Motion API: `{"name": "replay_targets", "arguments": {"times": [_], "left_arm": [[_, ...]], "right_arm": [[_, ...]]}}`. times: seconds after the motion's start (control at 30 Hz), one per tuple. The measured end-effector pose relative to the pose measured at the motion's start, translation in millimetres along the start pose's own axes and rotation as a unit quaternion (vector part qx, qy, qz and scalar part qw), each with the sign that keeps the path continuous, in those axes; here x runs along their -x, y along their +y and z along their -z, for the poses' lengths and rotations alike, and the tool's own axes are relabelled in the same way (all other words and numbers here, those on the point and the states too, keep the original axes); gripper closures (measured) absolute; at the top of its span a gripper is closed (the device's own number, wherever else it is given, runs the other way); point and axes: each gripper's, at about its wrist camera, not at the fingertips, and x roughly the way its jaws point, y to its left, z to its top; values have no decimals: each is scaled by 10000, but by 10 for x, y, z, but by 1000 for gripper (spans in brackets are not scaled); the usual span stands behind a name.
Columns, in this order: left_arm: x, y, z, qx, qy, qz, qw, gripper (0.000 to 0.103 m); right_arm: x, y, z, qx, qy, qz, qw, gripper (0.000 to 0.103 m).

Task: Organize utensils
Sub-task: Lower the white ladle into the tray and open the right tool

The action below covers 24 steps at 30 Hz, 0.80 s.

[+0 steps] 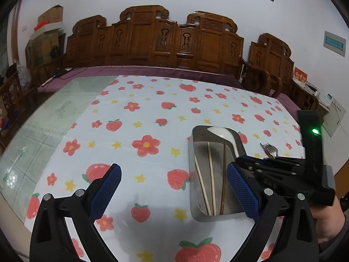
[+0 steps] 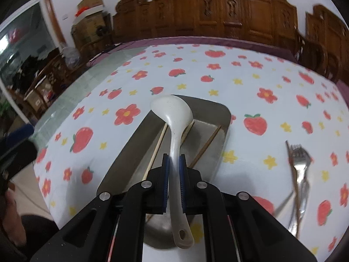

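A white tablecloth (image 1: 152, 113) with red flowers and strawberries covers the table. Behind it stands a carved brown wooden bench (image 1: 152, 41) by a white wall.

A metal tray (image 2: 135, 148) sits on the cloth. Two pale chopsticks (image 1: 210, 174) and one dark chopstick (image 1: 223, 174) lie in it.

The right gripper (image 2: 174, 163) squeezes the handle of a white spoon (image 2: 174, 120) between its blue pads. The spoon's bowl is over the far end of the tray. I cannot tell if it touches the tray.

The left gripper (image 1: 174, 187) is wide open and holds nothing. It hangs over the cloth, and one finger (image 1: 242, 192) is in front of the near part of the tray.

A silver fork (image 2: 302, 170) lies on the cloth to the right of the tray. More thin utensils lie with it, but they look blurry.
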Motion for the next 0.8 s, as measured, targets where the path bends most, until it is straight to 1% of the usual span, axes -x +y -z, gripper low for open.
{"name": "replay_targets", "arguments": {"times": [0.13, 0.17, 0.27, 0.47, 0.6, 0.8], "left_arm": [[6, 13, -7, 10, -19, -22, 10000, 10], [6, 17, -8, 25, -22, -13, 10000, 10], [11, 24, -6, 46, -48, -7, 10000, 10], [13, -12, 3, 26, -44, 58, 10000, 10], [-11, -165, 29, -84, -1, 146, 9999, 10], [-63, -448, 87, -310, 87, 303, 9990, 10]], "right_arm": [[-123, -12, -33, -245, 112, -122, 9996, 92], [-136, -11, -39, -275, 110, -215, 9993, 90], [-123, -7, -54, -206, 101, -361, 9991, 90], [32, -98, -14, -19, -39, -360, 9993, 90], [285, -237, 70, 190, -249, -199, 9993, 90], [689, -575, 175, 228, -488, 107, 9985, 90]]}}
